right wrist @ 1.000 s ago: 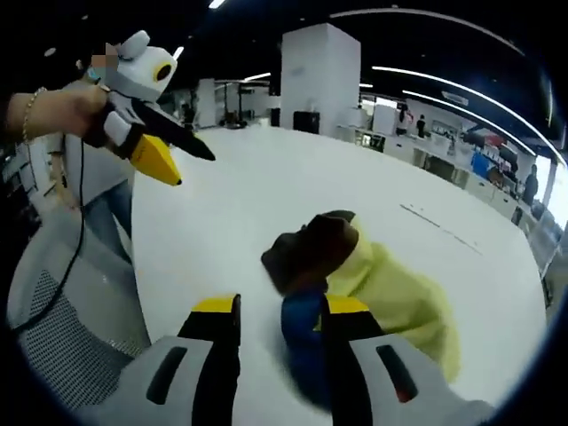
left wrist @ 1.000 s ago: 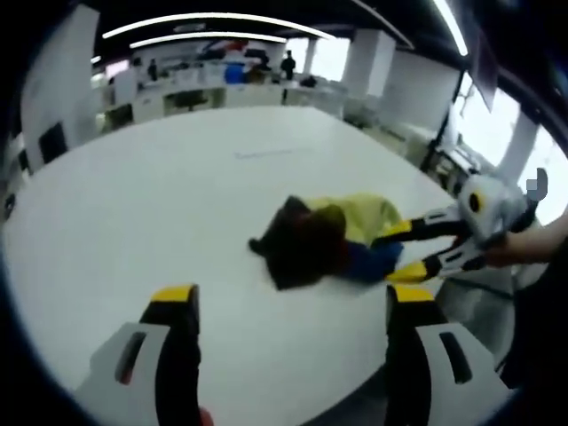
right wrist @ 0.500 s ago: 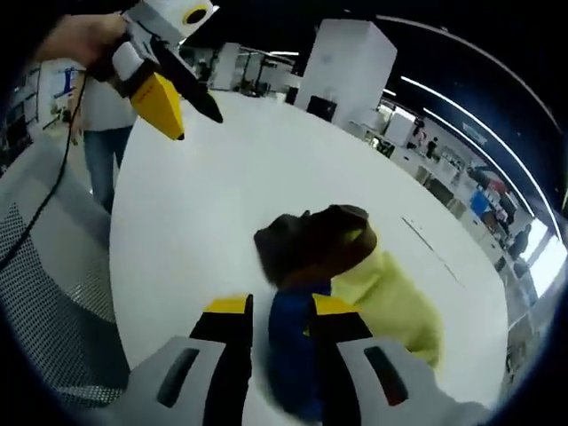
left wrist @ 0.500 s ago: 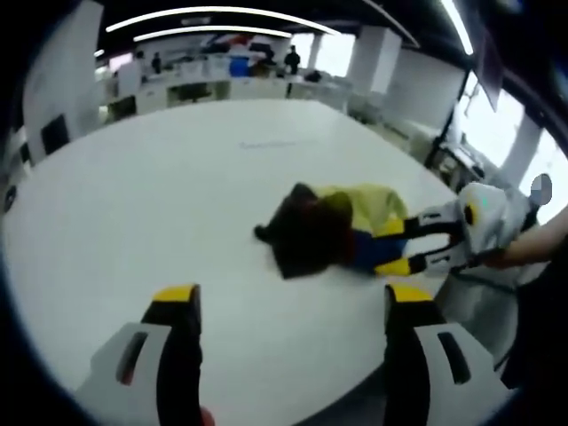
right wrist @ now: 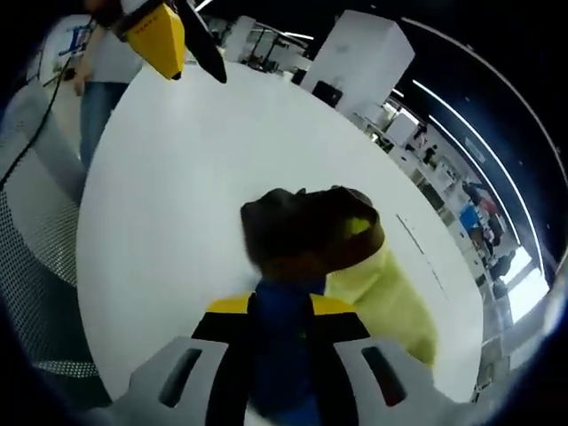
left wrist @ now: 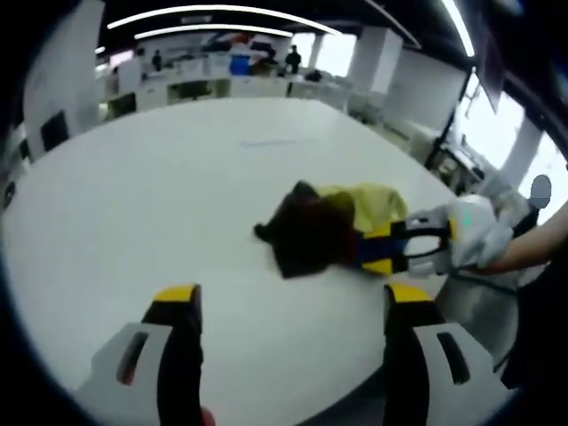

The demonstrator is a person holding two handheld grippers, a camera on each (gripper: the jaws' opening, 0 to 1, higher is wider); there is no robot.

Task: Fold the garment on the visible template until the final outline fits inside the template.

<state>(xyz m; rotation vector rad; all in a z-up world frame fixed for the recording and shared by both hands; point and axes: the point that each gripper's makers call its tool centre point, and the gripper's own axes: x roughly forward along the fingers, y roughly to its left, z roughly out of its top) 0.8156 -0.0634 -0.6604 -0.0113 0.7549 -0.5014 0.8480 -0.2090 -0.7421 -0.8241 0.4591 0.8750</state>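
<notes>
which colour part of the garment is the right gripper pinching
The blue part, clamped between the right gripper fingers. The brown part and the yellow part lie further out on the table, ungripped.

A broad white worktop [left wrist: 160,195] spreads out, with a faint line marked on it (too thin to read). Beyond it stand white pillars [right wrist: 364,58], long ceiling lights [left wrist: 213,18], far desks [left wrist: 204,75], bright windows [left wrist: 488,124] and a mesh chair [right wrist: 35,293].
</notes>
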